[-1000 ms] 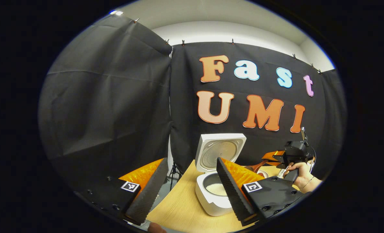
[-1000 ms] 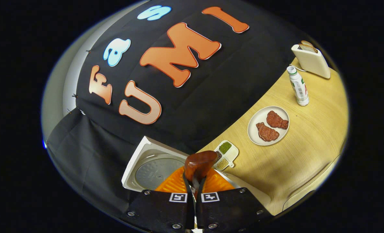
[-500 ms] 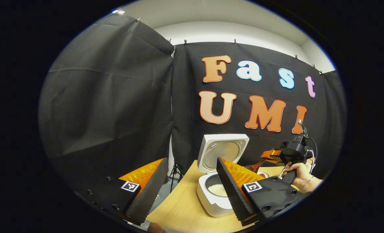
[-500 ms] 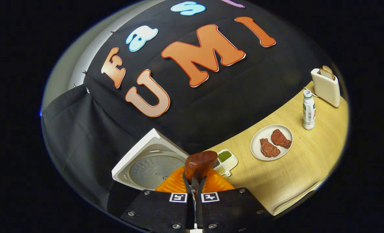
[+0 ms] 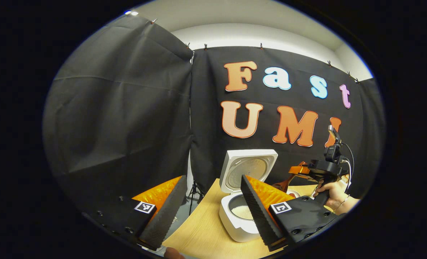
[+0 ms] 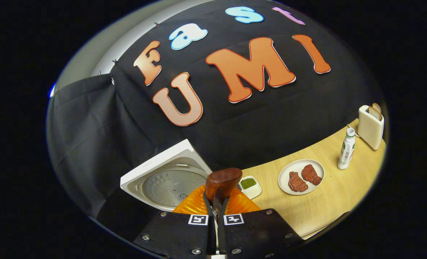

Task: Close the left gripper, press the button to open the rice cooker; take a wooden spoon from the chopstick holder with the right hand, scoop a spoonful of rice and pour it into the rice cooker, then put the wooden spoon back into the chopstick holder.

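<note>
Low in the right gripper view, the right gripper [image 6: 215, 201] has its fingers pinched on the wooden spoon [image 6: 222, 182]. The left gripper [image 5: 210, 212] fingers gape wide. The rice cooker [image 5: 243, 187] stands open at lower centre on the counter [image 5: 199, 233].

One rice cooker [image 5: 244, 194], one wooden spoon [image 6: 222, 183], one plate [image 6: 284, 175] with two bits of meat [image 6: 304, 177], one bottle [image 6: 345, 148], one toaster [image 6: 370, 127], one little tray [image 6: 252, 190] of beans.
</note>
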`<state>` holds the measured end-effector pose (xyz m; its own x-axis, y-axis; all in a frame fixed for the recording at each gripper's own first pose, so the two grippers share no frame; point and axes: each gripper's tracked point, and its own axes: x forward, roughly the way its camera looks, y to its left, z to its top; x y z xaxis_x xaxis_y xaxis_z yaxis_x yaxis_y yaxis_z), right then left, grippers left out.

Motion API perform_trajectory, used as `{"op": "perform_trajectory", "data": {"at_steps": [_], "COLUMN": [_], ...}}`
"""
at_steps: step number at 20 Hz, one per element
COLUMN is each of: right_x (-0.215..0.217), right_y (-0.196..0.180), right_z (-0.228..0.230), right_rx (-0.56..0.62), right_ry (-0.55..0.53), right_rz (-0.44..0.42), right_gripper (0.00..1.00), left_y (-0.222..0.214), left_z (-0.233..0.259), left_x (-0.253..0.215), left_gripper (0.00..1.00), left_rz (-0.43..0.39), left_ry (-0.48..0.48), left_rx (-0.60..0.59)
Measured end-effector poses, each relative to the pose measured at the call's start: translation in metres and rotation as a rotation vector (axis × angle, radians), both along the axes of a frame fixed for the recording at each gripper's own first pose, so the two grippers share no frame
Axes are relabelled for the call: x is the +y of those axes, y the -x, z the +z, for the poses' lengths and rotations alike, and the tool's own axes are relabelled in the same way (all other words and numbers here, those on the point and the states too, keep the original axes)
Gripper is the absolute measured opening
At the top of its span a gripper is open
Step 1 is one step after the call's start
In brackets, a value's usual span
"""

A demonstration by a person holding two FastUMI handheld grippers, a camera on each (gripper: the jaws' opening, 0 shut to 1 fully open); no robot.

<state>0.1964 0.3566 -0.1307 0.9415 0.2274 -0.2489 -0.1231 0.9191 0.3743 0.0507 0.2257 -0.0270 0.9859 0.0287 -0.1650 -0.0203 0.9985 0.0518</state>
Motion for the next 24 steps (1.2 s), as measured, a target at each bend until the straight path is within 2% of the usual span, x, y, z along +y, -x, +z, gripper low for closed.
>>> {"op": "perform_trajectory", "data": {"at_steps": [17,24], "right_x": [0.045,0.059], "right_y": [0.023,0.029], "right_z": [0.023,0.018], "right_rx": [-0.209,-0.246], "right_ry": [0.365,0.450], "right_rz": [0.184,0.299], "right_gripper": [0.01,0.02], "left_y": [-0.007,-0.009], "left_z": [-0.002,-0.006], "left_x": [-0.003,-0.003], "left_gripper": [1.00,1.00], "left_rz": [-0.029,-0.041], "left_ry": [0.011,0.016], "left_rx": [0.002,0.011]}}
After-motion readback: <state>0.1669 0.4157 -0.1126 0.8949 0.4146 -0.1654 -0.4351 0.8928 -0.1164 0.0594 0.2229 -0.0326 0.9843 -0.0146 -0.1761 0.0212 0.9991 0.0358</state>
